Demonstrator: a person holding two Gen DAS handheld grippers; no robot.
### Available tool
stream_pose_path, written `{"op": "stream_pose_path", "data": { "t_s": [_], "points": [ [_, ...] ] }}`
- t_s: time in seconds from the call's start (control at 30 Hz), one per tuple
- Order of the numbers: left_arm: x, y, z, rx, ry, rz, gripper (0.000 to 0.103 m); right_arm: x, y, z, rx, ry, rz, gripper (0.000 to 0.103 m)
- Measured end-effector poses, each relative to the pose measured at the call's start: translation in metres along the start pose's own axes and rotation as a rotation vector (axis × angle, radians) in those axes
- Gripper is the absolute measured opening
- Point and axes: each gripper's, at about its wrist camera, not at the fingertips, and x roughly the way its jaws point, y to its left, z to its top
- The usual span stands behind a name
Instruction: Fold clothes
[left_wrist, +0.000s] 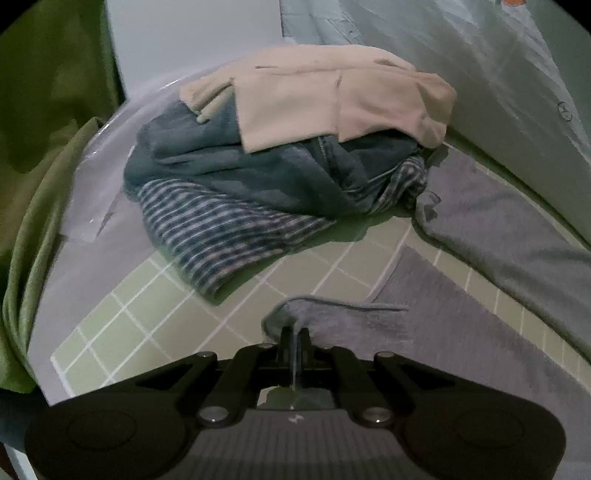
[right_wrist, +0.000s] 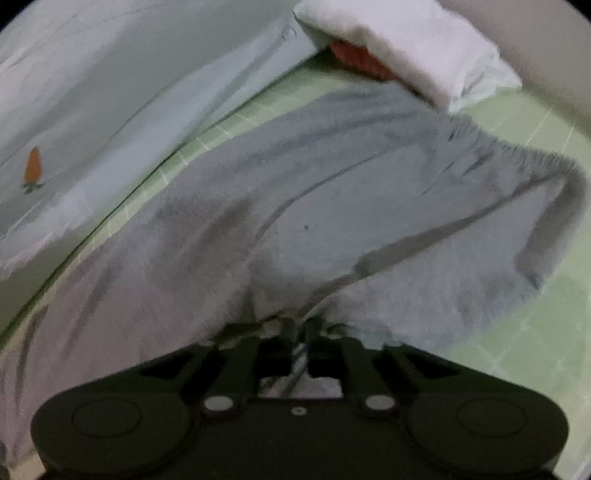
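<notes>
Grey sweatpants (right_wrist: 332, 206) lie spread on a green checked bedsheet (right_wrist: 535, 314), the elastic waistband (right_wrist: 517, 155) at the far right. My right gripper (right_wrist: 301, 328) is shut on a bunched fold of the grey fabric near the crotch, and the cloth is lifted at the jaws. In the left wrist view the two grey legs (left_wrist: 498, 229) run off to the right. My left gripper (left_wrist: 294, 332) is shut on the hem end of the nearer leg (left_wrist: 332, 317), pinching a thin edge between its fingers.
A stack of folded clothes stands beyond the left gripper: beige top (left_wrist: 325, 96), blue denim (left_wrist: 240, 166), striped cloth (left_wrist: 221, 236). A green cloth (left_wrist: 33, 221) hangs at the left. A pale quilt with a carrot print (right_wrist: 92, 110) and a white pillow (right_wrist: 406, 48) border the pants.
</notes>
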Motion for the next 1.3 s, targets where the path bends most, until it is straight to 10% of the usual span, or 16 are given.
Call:
{"op": "stream_pose_path", "data": {
  "t_s": [0.1,0.43,0.57,0.7,1.3],
  "points": [
    [0.009,-0.001,0.003,-0.028,0.019,0.001,0.003,-0.013,-0.005,-0.008,0.038,-0.041,0.009,0.048],
    [0.018,0.000,-0.002,-0.026,0.056,0.008,0.003,-0.048,-0.036,-0.058,0.162,-0.048,-0.028,0.060],
    [0.019,0.001,0.000,-0.020,0.059,-0.005,0.003,-0.039,-0.038,-0.067,0.175,-0.003,0.013,0.041],
    [0.016,0.006,-0.001,-0.047,0.056,-0.024,0.003,-0.039,-0.030,-0.072,0.122,0.006,0.058,0.000],
    [-0.020,0.055,-0.020,-0.049,0.015,-0.018,0.002,-0.113,-0.075,-0.115,0.080,-0.058,-0.083,0.000]
  ]
}}
